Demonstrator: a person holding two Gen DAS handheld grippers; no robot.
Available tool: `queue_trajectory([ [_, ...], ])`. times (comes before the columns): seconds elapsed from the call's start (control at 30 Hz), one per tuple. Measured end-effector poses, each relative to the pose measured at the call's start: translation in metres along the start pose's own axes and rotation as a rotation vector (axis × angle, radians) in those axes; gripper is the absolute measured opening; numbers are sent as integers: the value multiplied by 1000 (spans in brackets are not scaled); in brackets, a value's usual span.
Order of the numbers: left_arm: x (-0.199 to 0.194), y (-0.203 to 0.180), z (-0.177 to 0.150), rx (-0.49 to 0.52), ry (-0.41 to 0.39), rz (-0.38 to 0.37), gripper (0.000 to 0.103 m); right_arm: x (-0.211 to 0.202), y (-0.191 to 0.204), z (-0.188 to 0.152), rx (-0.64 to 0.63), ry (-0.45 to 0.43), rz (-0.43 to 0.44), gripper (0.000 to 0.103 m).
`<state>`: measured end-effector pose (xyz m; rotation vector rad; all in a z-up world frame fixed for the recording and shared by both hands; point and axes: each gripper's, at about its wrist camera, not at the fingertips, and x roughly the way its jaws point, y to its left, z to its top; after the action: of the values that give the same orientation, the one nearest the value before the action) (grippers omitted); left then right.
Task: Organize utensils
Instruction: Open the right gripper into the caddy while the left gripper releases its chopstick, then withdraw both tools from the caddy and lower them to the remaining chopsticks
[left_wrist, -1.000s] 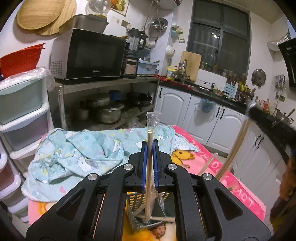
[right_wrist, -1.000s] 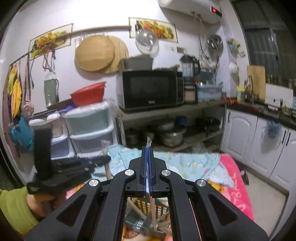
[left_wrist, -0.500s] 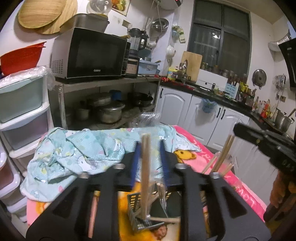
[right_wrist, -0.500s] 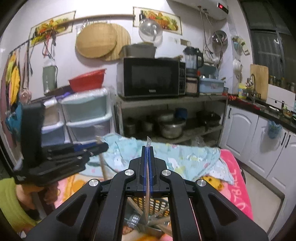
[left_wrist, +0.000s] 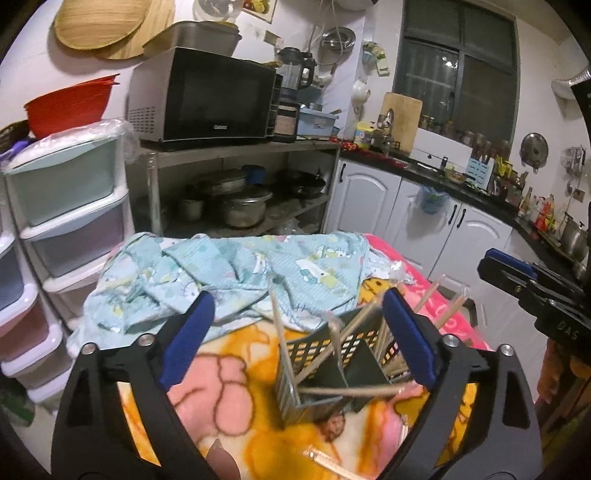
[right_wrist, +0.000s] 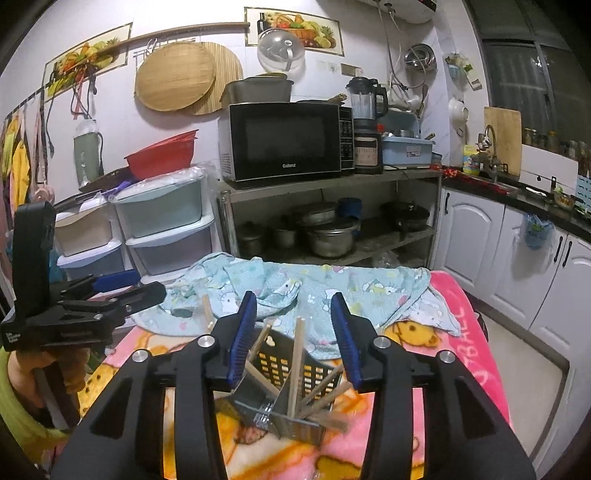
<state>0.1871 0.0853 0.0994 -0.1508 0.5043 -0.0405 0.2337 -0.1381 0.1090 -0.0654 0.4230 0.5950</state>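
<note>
A dark perforated utensil basket stands on the colourful blanket, with several wooden chopsticks leaning inside it. My left gripper hangs just above the basket, its jaws wide and still opening, with nothing pressed between the blue pads. In the right wrist view the basket sits under my right gripper, whose jaws are opening. One chopstick stands free between them, touching neither pad. The left gripper shows at the left, the right gripper at the far right.
A light blue cartoon cloth lies crumpled behind the basket. Plastic drawers stand at the left. A metal shelf carries a microwave and pots. White cabinets line the right. A hand in a yellow-green sleeve holds the left gripper.
Both grippers were shut on a chopstick each. Their jaws have spread, the left first, and the chopsticks now stand in the basket. Both grippers have sunk closer to it.
</note>
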Motion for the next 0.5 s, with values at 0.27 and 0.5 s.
queue_trajectory([
  [0.27, -21, 3, -12, 0, 20, 58, 92, -20, 8, -16, -5, 7, 7, 50],
  [0.5, -30, 6, -26, 8, 48, 123, 92, -29, 17, -30, -24, 27, 14, 51],
])
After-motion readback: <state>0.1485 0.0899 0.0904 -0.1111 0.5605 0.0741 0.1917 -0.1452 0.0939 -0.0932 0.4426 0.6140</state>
